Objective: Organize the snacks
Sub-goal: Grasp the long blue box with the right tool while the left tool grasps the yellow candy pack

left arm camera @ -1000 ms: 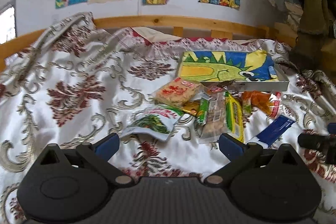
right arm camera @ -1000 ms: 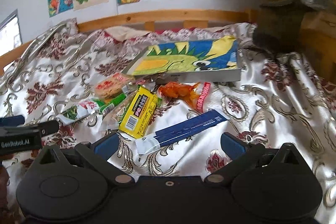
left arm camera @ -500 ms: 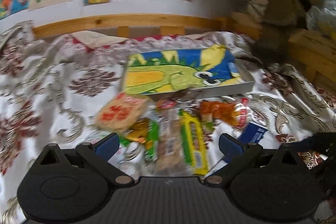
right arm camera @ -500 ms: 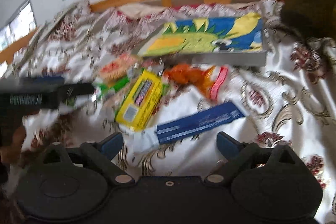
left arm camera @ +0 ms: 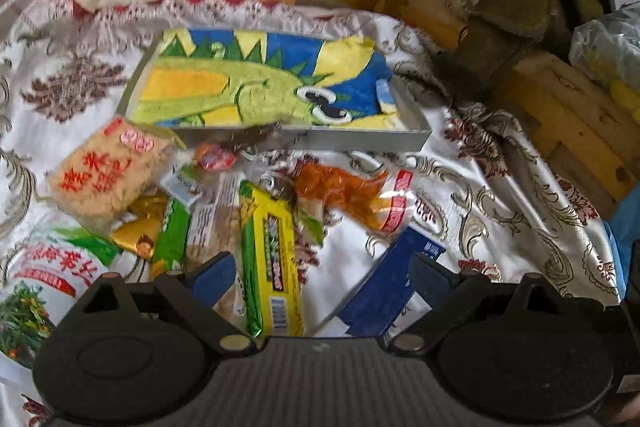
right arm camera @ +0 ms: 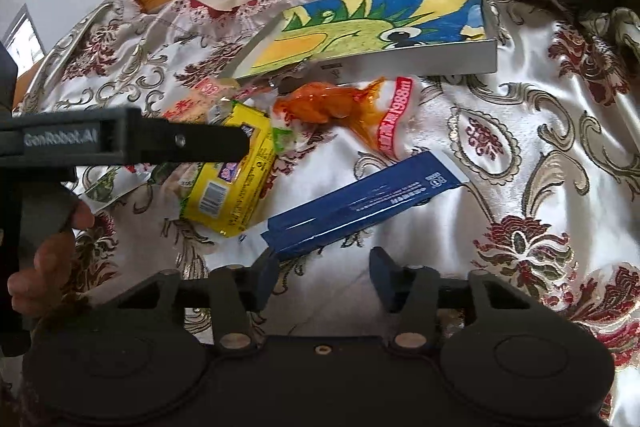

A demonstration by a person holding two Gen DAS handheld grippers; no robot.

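1. The left gripper (left arm camera: pixel 316 273) hangs over the snack pile on the bed (left arm camera: pixel 460 195), jaws spread wide and just closing, astride a yellow packet (left arm camera: pixel 272 251).
2. The right gripper (right arm camera: pixel 324 277), jaws half-spread and closing, sits at the near end of a blue packet (right arm camera: pixel 360 201), not pinching it.
3. A tray (right arm camera: pixel 384 63) lies beyond the snacks.

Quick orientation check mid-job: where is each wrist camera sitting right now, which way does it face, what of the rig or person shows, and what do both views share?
Left wrist: on the left gripper, angled down over the snack pile; its closing jaws straddle the yellow packet, untouched.
Right wrist: on the right gripper, angled down at the blue packet; jaws closing, nothing between; the left gripper and the person's hand show at left.
Shared: yellow packet, blue packet, orange snack bag, dinosaur-lined tray, floral bedspread.
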